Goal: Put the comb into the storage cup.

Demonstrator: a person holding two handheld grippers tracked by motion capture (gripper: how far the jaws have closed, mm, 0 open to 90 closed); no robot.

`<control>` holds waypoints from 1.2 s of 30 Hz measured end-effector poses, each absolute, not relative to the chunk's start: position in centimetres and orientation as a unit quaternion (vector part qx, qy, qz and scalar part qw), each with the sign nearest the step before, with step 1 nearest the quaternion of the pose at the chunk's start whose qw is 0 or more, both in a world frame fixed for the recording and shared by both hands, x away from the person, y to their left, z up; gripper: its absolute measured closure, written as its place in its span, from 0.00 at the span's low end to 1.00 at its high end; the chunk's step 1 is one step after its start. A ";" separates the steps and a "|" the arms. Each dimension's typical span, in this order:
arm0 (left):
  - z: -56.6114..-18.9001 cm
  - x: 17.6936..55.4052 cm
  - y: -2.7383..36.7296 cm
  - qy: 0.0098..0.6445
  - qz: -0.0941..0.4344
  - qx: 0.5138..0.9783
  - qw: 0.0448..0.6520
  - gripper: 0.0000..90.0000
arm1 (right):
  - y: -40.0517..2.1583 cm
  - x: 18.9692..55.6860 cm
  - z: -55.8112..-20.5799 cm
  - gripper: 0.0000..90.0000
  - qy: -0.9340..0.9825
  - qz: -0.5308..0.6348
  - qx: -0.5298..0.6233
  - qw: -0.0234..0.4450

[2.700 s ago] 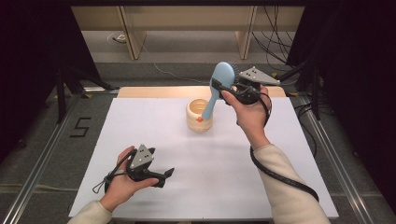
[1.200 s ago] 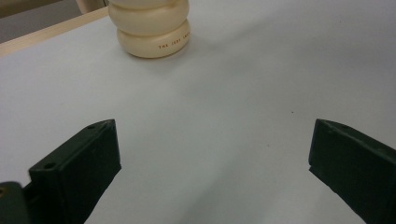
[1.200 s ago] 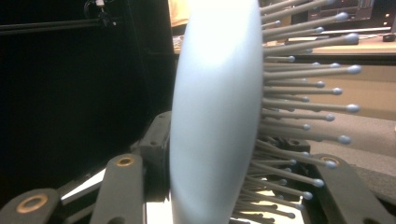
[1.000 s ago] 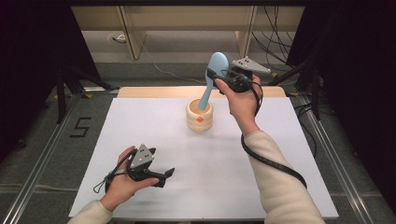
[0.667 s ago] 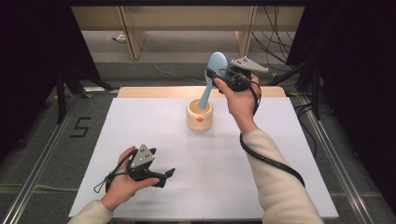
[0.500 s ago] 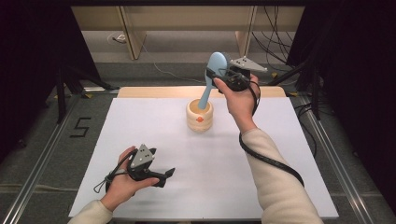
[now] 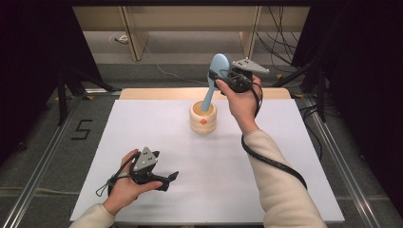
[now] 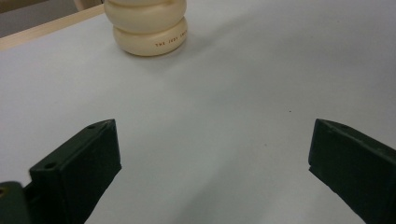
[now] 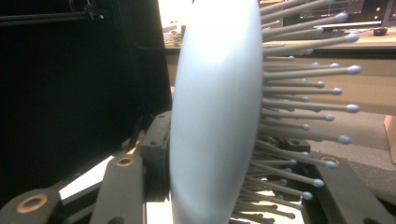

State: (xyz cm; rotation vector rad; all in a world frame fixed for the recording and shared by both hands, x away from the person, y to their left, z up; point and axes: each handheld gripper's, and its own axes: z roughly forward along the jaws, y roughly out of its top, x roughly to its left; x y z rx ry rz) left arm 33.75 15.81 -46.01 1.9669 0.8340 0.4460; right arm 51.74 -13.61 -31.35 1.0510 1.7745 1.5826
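Observation:
A light blue hairbrush (image 7: 217, 66) stands tilted, with its handle end down in the mouth of a cream ribbed wooden holder (image 7: 203, 119) at the back middle of the white table. My right gripper (image 7: 220, 77) is shut on the brush's head, above the holder. The right gripper view has the brush's back and bristles (image 9: 215, 116) pinched between the pads (image 9: 156, 154). My left gripper (image 7: 167, 180) rests in the hand near the front left, open and holding nothing. In the left gripper view its jaws stand wide over bare table, and the holder (image 8: 148, 29) is farther off.
The white table top (image 7: 294, 156) has a wooden strip (image 7: 157, 93) along its back edge. A floor marking "5" (image 7: 81, 129) lies left of the table. Wooden shelf legs and cables stand behind it, and dark curtains hang at both sides.
The right hand has shifted slightly left and up with the brush, which now stands more upright over the holder. The left hand has kept still.

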 end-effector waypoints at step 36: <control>-46.1 33.7 15.7 0.338 0.178 0.800 0.462 0.02 | -12.8 52.7 -32.2 0.57 0.663 0.576 0.391 0.274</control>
